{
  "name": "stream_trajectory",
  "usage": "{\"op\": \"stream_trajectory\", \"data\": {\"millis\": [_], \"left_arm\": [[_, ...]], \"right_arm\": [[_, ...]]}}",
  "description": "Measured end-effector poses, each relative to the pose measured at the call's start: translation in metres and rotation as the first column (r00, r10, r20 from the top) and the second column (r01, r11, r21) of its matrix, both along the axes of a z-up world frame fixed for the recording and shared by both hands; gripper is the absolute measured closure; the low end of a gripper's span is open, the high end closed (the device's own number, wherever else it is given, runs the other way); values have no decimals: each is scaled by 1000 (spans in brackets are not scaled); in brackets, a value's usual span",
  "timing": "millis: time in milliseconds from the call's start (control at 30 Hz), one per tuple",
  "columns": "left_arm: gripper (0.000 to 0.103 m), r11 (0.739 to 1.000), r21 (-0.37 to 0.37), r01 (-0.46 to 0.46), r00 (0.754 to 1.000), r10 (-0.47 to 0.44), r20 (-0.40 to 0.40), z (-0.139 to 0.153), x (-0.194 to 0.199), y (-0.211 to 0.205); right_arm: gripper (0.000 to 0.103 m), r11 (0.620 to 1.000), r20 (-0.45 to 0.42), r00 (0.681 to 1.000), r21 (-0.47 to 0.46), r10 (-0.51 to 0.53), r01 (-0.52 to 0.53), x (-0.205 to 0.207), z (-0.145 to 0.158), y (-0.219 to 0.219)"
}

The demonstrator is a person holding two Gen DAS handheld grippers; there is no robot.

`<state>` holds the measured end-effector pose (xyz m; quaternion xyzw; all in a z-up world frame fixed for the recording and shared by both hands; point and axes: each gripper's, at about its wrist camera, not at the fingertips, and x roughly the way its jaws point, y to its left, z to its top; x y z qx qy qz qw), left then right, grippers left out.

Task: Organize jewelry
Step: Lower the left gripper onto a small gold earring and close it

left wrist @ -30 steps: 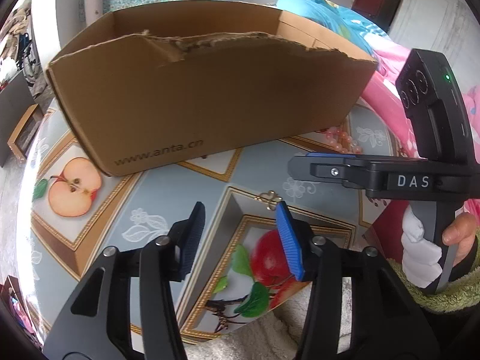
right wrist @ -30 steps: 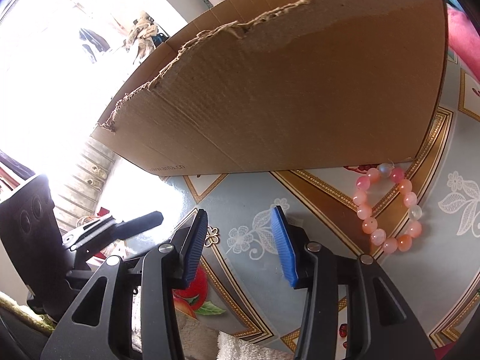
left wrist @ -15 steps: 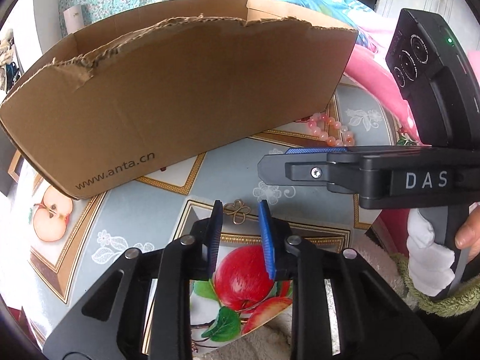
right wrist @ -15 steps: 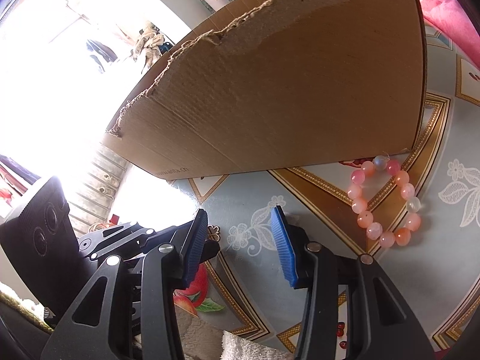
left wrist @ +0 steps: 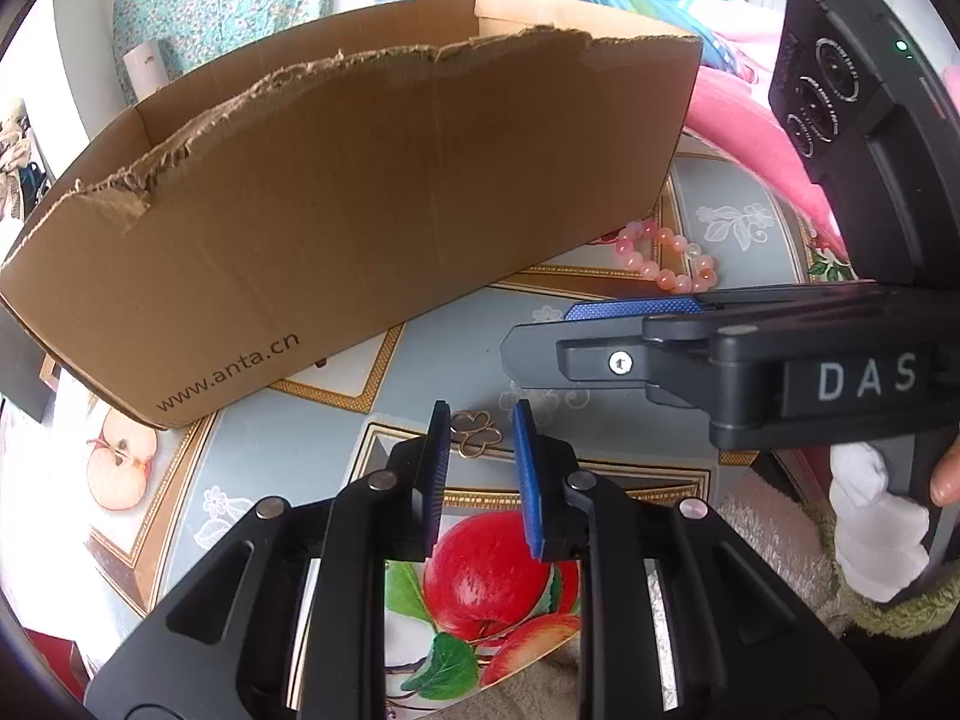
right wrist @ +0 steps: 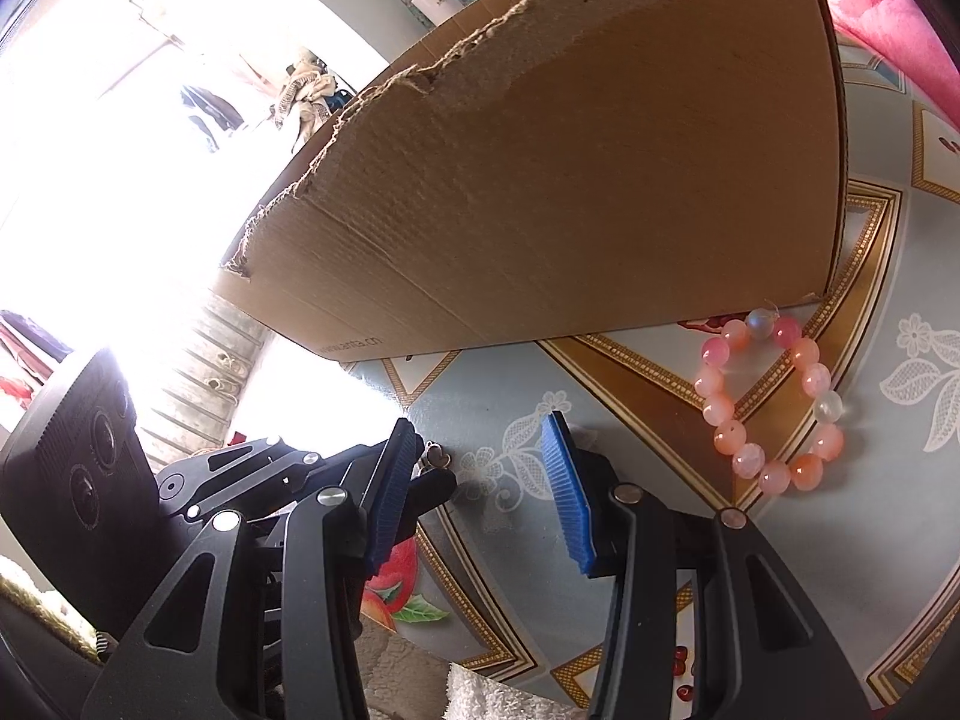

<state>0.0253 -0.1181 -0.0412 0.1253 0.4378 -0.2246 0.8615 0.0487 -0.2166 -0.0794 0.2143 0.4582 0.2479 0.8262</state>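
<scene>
Gold clover charm (left wrist: pixel 477 433) flat on tablecloth (left wrist: pixel 336 438), just ahead of left gripper (left wrist: pixel 478 420), nearer than right gripper (right wrist: pixel 480 450). Left jaws narrowing, just been closing, astride charm, not yet pinching; right open, empty.

cardboard box (left wrist: pixel 360 192) walls off tablecloth (left wrist: pixel 312 438) beyond.

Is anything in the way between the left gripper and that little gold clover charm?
Nothing visible. The left hand-held gripper has just been closing around the small gold clover-shaped charm, which lies on the fruit-patterned tablecloth between its fingertips; the pads do not yet press it.
</scene>
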Motion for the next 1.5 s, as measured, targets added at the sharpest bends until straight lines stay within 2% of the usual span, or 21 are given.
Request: {"op": "stream_trajectory", "data": {"millis": [100, 200, 367, 533, 700, 833, 933, 1100, 1200, 1333, 1367, 1467, 1500], "left_arm": [[83, 999, 40, 33, 999, -34, 27, 3, -4, 1], [83, 996, 61, 67, 997, -69, 18, 0, -1, 1], [82, 991, 60, 117, 993, -117, 4, 2, 8, 4], [82, 988, 27, 153, 988, -152, -36, 3, 14, 9], [81, 991, 23, 130, 990, -129, -56, 2, 24, 10], [74, 998, 27, 54, 996, -52, -70, 3, 27, 14], [74, 999, 26, 22, 998, -20, -61, 4, 28, 15], [77, 999, 11, 33, 999, -32, -43, 3, 27, 18], [84, 999, 2, 46, 998, -46, -38, 4, 24, 17], [85, 999, -4, 42, 999, -42, -30, 4, 21, 15], [89, 999, -8, 37, 999, -37, -30, 3, 21, 15], [90, 999, -25, 29, 999, -30, -37, 5, 16, 16], [95, 999, -27, 29, 999, -30, -37, 5, 15, 17]], "right_arm": [[59, 1000, 0, 1000, 1, 3, -3, 0, -1, -1], [59, 1000, 1, 1000, 2, 3, -3, 0, 0, -2], [59, 1000, 0, 1000, 3, 1, -1, 0, 1, -1], [59, 1000, 0, 1000, 0, -1, 1, 0, 1, 0], [59, 1000, -1, 1000, -8, -1, 1, 0, 2, 4], [59, 1000, -1, 1000, -13, -1, 1, 1, 2, 6], [59, 1000, -1, 1000, -16, -3, 3, 2, 2, 7], [59, 1000, 0, 1000, -22, -1, 1, 3, 2, 10], [59, 1000, 0, 1000, -26, -1, 1, 3, 2, 11], [59, 999, 0, 1000, -33, -4, 4, 3, 3, 13], [59, 999, 1, 1000, -38, -4, 4, 3, 4, 13], [59, 999, 1, 1000, -43, -5, 5, 3, 4, 16], [59, 999, 1, 1000, -45, -5, 5, 3, 4, 17]]}}
